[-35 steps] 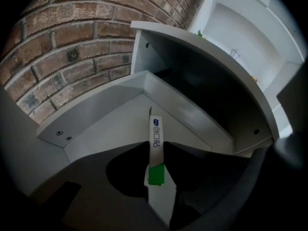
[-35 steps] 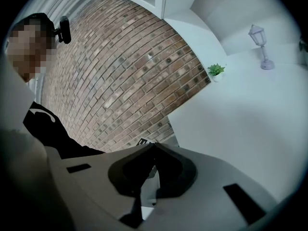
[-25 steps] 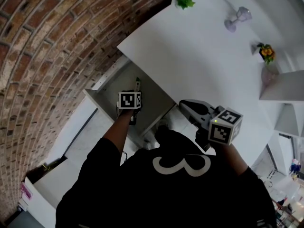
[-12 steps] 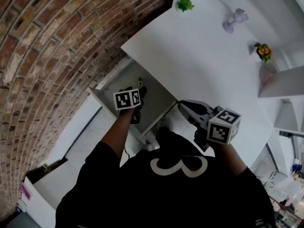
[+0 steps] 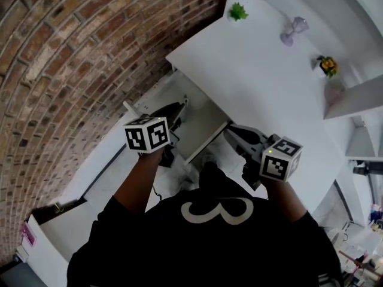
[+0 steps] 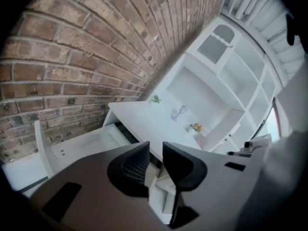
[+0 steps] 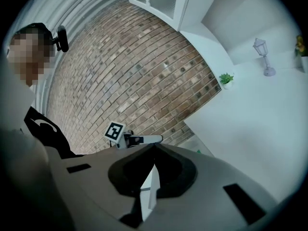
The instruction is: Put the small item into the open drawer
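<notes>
The left gripper (image 6: 155, 149) hangs above the open drawer (image 5: 202, 113), which is pulled out from under the white worktop (image 5: 257, 82) beside the brick wall (image 5: 72, 58). Its fingers stand apart with nothing between them, and they are closing on empty air. That fits a gripper that has nothing left to carry. It points out over the drawer towards the worktop rather than down into it.

The right gripper (image 7: 154, 148) is held back close to the person's body, at the worktop's near edge. Its fingers are pressed together and empty, so it seems parked out of the way and has no part in this step.

The small item is in neither gripper. In the head view the left gripper covers much of the drawer's inside, so what lies in it cannot be made out there. The right gripper view shows a small green fleck (image 7: 197, 151) just under the worktop's edge by the drawer. It may be the item, though it is too small to be sure.

A potted plant (image 5: 238, 11), a small lamp (image 5: 293, 28) and a flower pot (image 5: 327, 65) stand far back on the worktop, well clear of the drawer.
</notes>
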`<action>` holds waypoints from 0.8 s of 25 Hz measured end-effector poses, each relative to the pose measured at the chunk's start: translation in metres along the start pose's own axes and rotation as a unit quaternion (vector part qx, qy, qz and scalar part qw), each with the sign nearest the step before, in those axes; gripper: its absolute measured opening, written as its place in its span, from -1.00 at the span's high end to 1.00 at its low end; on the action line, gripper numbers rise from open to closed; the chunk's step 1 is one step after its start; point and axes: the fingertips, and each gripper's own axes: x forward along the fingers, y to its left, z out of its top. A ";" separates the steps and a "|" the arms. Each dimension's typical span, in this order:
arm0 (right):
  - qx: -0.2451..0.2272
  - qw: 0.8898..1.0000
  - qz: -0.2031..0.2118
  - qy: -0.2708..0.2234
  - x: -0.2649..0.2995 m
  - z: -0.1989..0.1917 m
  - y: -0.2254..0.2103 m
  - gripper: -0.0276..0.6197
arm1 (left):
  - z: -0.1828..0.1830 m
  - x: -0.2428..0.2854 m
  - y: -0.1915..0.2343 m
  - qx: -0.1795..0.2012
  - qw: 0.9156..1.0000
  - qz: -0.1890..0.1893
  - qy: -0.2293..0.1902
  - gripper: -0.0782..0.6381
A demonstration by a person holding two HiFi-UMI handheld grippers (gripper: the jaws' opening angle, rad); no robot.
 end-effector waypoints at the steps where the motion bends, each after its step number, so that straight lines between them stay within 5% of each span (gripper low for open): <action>1: -0.004 1.000 0.004 -0.006 0.000 0.000 0.008 0.89 | 0.003 -0.013 -0.012 0.008 1.000 -0.014 -0.003 0.57; 11: -0.053 0.996 0.051 -0.054 0.000 0.006 0.091 0.89 | 0.009 -0.128 -0.104 0.072 0.986 -0.144 -0.032 0.77; 20: -0.111 0.988 0.071 -0.080 -0.006 0.006 0.134 0.89 | 0.012 -0.180 -0.138 0.126 0.973 -0.183 -0.061 0.77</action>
